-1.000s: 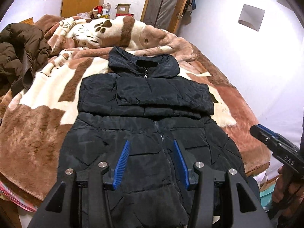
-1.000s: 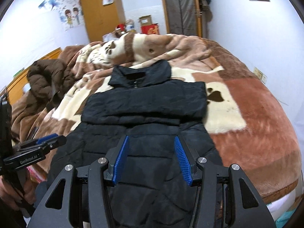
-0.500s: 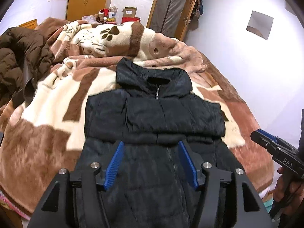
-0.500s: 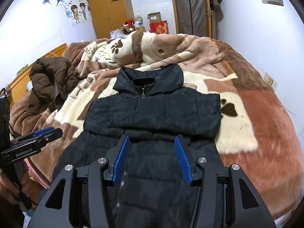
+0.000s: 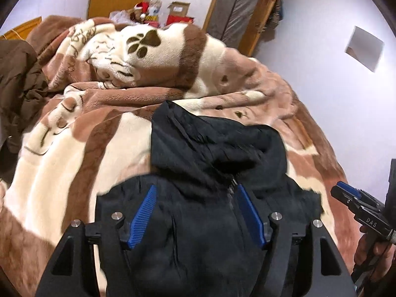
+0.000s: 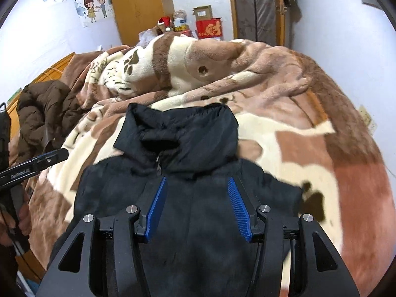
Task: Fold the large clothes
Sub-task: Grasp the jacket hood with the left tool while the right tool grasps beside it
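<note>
- Since the earlier frames we have carried both hand-held grippers forward along the bed: the black jacket's collar now looms much nearer in both views, and the hem has dropped out of sight beneath us.
- Nearest to us, the left hand-held gripper [image 5: 195, 212] hangs over the black puffer jacket [image 5: 212, 222] with its blue pads spread wide and nothing between them.
- The right hand-held gripper [image 6: 198, 206] is likewise spread wide and empty above the jacket [image 6: 188, 210]; its pads frame the chest just below the collar.
- Each tool shows in the other's view: the right one [image 5: 356, 205] at the right edge of the left wrist view, the left one [image 6: 37, 163] at the left edge of the right wrist view. From those side glimpses alone we cannot judge their spread.
- The jacket lies front up on the bed, zip closed, sleeves folded across the chest, collar [image 6: 183, 133] pointing away from us. Motion blur softens its edges.
- Under it spreads a brown and cream paw-print blanket [image 6: 309, 128], bunched into a ridge beyond the collar.
- To the left, well apart from the black jacket, a brown puffer coat [image 6: 44, 109] lies crumpled on the blanket.
- Farthest back we see a red box [image 6: 209, 28], a wooden wardrobe [image 6: 138, 7] and a wall sticker [image 6: 95, 6].
</note>
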